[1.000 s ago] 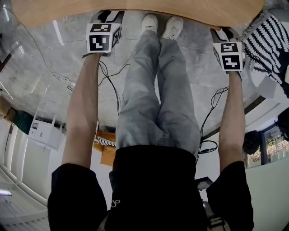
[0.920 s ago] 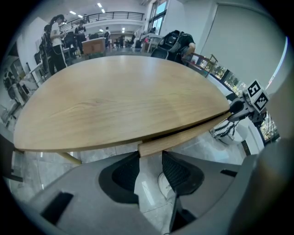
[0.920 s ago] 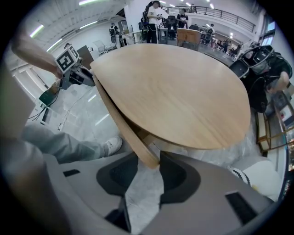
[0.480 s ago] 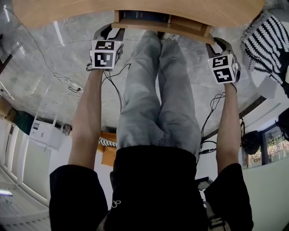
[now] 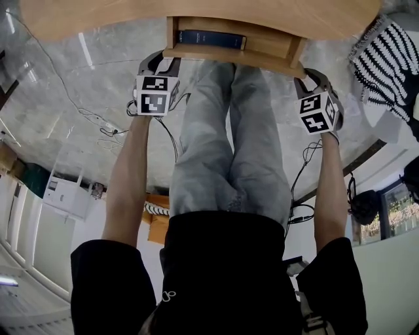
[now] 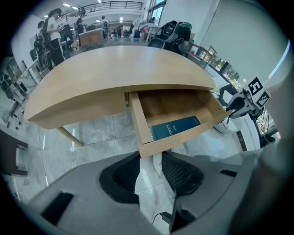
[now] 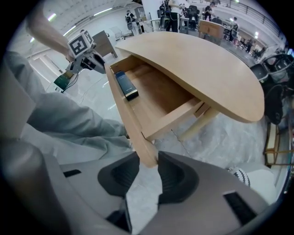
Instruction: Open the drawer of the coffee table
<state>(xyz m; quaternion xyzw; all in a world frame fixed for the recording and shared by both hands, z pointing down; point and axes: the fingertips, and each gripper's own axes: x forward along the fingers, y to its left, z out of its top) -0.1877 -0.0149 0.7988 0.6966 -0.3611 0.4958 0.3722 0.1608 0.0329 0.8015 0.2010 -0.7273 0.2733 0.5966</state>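
Spanning the top edge of the head view, one wooden coffee table (image 5: 98,16) is standing on a grey marble floor (image 5: 65,98). Its one drawer (image 5: 262,42) is sticking out from under the tabletop (image 5: 314,16) at top centre. It is opening downward in the frame toward the person's legs (image 5: 229,144), with its long axis running left to right. Two grippers are holding its front panel (image 5: 229,55). The left gripper (image 6: 149,158) is pinching the left end and the right gripper (image 7: 148,160) the right end. Both pairs of fingers (image 6: 121,179), standing fairly wide, have just been closing on the wood. One dark blue book (image 5: 209,38) is lying lengthwise along the drawer's far side.
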